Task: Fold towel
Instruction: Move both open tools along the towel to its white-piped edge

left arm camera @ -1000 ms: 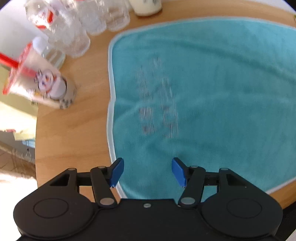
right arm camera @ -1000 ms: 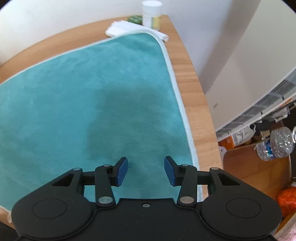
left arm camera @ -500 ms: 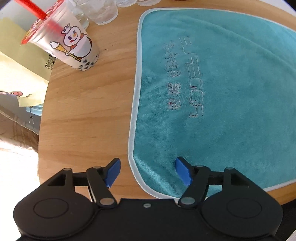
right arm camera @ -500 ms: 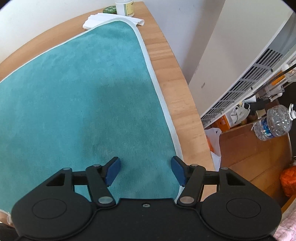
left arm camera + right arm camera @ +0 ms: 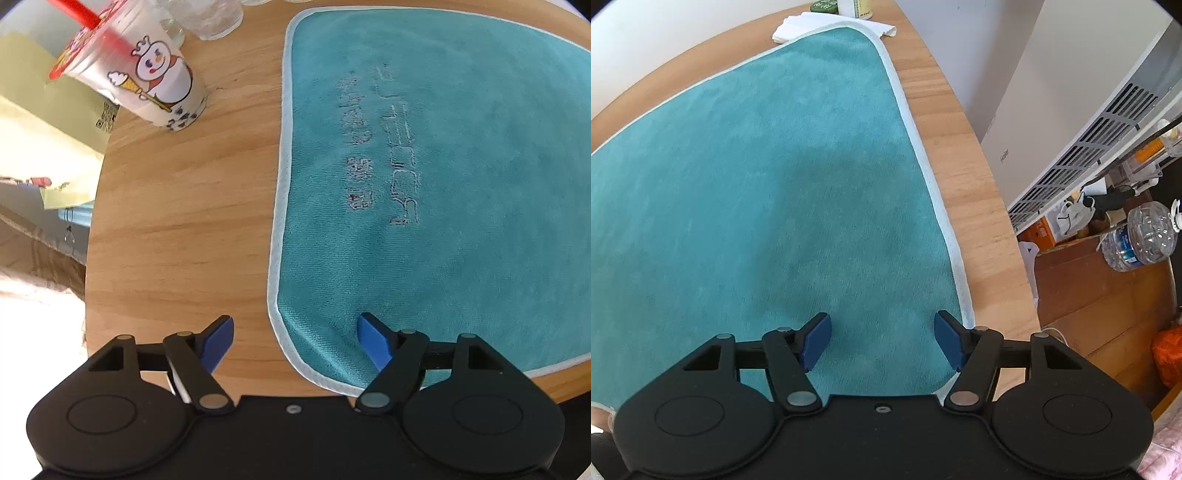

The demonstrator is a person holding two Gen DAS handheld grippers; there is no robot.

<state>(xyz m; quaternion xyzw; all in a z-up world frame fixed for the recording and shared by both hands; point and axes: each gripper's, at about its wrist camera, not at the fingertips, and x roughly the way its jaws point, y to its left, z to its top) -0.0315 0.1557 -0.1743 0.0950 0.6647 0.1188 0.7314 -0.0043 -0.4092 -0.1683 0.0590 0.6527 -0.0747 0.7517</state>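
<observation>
L gripper (image 5: pixel 295 334) is released, fingers wide apart and straddling the near L corner of the teal towel (image 5: pixel 461 166): L finger (image 5: pixel 218 341) is over bare wood counter (image 5: pixel 177 229), R finger over the cloth, w/ nothing gripped. R gripper (image 5: pixel 882 339) is likewise released, both fingers over the towel's near R corner, R finger (image 5: pixel 949 341) just inside the white hem. Towel lies flat and unfolded across the counter; farther off, a cartoon-print cup (image 5: pixel 147 81) w/ red straw stands L of it, apart, and a folded white cloth (image 5: pixel 831 24) sits at its far R corner.
</observation>
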